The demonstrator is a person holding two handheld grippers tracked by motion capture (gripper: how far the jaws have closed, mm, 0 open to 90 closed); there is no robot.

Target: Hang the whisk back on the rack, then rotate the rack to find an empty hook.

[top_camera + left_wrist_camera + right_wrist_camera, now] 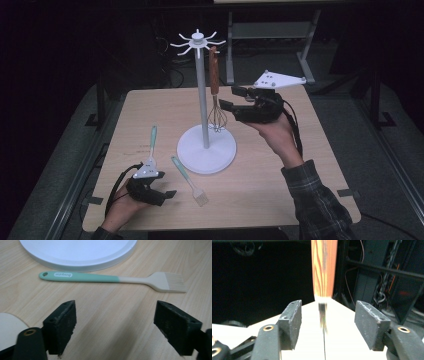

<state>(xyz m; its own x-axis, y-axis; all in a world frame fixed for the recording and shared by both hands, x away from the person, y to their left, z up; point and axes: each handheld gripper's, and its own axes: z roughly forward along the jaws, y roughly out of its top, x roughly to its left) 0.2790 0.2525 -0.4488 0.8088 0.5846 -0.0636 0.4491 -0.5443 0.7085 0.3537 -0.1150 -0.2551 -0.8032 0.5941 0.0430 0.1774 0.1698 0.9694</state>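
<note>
Table point(260, 200), rack point(202, 80) with whisk point(215, 95)

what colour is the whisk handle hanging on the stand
Orange-brown striped wood grain on the whisk handle; it shows best in the right gripper view.

Stand point(206, 145) mid-desk point(280, 195), whisk point(215, 95) hanging from its top at right; brush point(190, 181) lower left of base, spatula point(151, 145) further left.

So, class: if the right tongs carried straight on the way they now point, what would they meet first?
Most likely the whisk hanging from the white stand. The right tongs stand open, its wooden handle centred just ahead of them. Depth is unclear, so the remaining gap cannot be judged.
</note>
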